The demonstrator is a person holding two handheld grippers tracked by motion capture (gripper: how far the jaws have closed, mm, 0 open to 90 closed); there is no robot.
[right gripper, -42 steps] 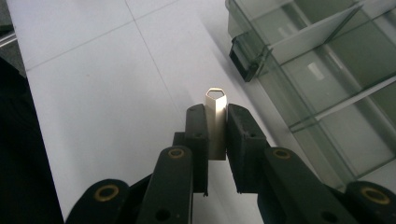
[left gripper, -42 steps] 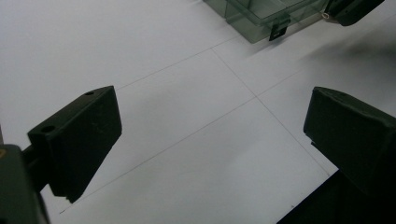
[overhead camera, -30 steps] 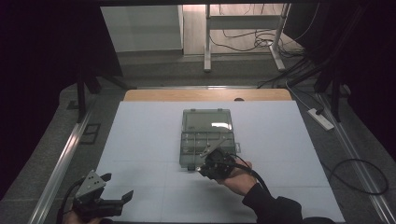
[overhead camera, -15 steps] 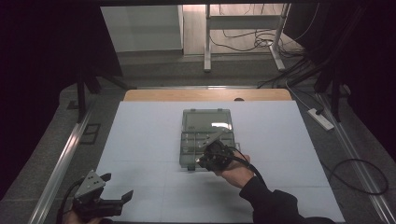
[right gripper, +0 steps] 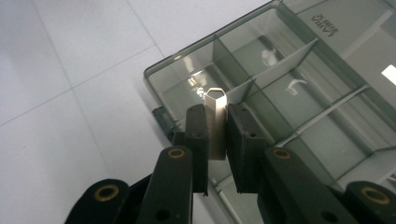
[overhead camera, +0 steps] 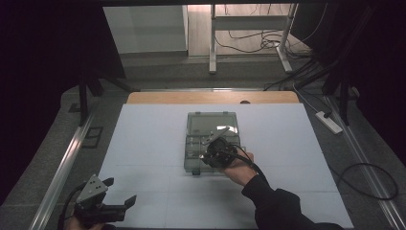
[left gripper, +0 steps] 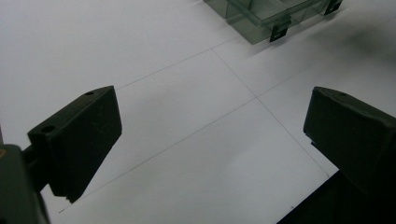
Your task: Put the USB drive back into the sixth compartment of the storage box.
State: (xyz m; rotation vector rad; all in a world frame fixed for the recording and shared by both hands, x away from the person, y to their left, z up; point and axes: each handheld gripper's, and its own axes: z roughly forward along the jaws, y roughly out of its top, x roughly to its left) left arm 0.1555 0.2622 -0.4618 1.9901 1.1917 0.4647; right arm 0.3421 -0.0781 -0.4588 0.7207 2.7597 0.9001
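The right tongs [right gripper: 215, 135] are clamped on a small metal clip [right gripper: 215, 122], held just above the near corner of the open clear plastic box [right gripper: 299, 88]. The compartments I can see under it look empty, so I'd guess the sorting has barely begun. The left tongs [left gripper: 210, 135] sit spread wide apart, well off from the box, holding nothing.

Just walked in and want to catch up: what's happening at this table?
A person works with two hand-held grippers. The right gripper is shut on a small metal piece, held above the open clear compartment box on the white table. The left gripper hangs open near the table's near edge, holding nothing.
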